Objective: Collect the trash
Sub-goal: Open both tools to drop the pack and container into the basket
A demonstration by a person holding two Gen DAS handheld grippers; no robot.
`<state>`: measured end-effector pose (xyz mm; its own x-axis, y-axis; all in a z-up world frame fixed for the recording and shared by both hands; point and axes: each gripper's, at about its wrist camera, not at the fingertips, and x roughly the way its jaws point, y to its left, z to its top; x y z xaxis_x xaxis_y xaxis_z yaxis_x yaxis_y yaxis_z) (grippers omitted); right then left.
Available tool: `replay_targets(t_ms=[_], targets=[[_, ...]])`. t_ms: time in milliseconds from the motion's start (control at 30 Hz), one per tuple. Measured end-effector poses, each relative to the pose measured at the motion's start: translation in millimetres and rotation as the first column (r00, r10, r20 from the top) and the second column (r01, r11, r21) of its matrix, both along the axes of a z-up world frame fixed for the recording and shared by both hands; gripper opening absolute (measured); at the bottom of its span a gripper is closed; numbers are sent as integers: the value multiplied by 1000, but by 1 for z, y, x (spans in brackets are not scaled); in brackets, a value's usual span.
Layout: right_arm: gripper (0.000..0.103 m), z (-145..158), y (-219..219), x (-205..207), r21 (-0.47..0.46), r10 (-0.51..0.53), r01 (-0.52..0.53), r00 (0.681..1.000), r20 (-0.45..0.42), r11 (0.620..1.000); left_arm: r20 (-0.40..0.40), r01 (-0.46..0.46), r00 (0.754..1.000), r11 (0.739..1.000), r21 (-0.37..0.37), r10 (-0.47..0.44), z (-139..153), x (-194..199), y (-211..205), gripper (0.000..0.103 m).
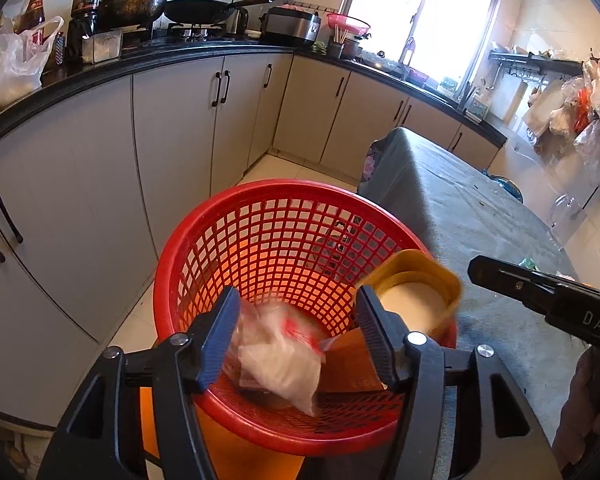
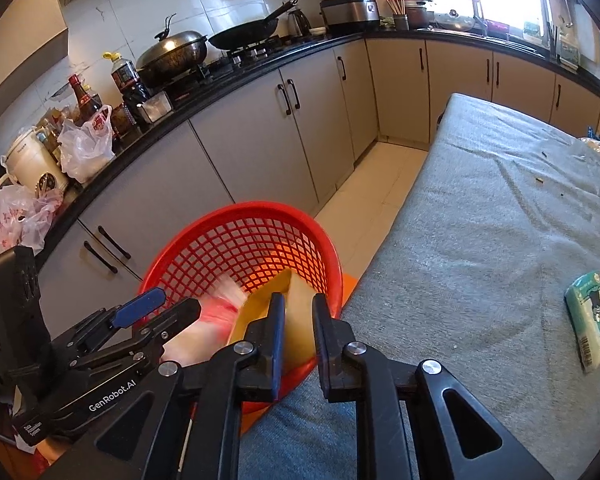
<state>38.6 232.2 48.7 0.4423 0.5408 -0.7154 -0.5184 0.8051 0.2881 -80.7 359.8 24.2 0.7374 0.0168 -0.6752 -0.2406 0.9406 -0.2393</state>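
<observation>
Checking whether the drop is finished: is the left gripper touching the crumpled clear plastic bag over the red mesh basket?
Cannot tell. In the left wrist view the blurred bag sits between the left gripper's spread fingers above the basket, with no clear gap.

Red basket (image 1: pixel 284 248): glossy moulded plastic, open lattice wall, smooth rim. Crumpled bag (image 1: pixel 278 364) inside it: thin clear plastic film, red print, blurred. Yellow box (image 1: pixel 416 292): looks like smooth card, pale inner face. Left tool (image 1: pixel 296 344): matt black plastic, ribbed blue pads, bright metal pivot screws. Right tool (image 2: pixel 298 320): same matt black finish. Grey cloth (image 2: pixel 480 216): rough, matt, creased weave. Counter (image 2: pixel 236 74): polished black stone, glossy. Cabinet doors (image 1: pixel 80 168): smooth, satin grey. Tissue packet (image 2: pixel 592 320): shiny printed plastic wrap.
</observation>
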Motion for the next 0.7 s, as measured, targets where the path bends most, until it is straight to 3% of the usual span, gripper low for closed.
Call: replay_targets(t_ms=[333, 467, 700], targets=[[16, 9, -24, -15, 21, -24, 23, 1000, 13, 1000, 21, 15, 1000, 1000, 10, -15, 10, -12, -12, 63], [24, 9, -37, -22, 21, -44, 44, 999, 19, 999, 33, 32, 999, 999, 27, -32, 16, -17, -22, 65], [26, 3, -64, -29, 14, -83, 83, 996, 12, 996, 31, 82, 996, 995, 55, -84, 18, -19, -52, 65]])
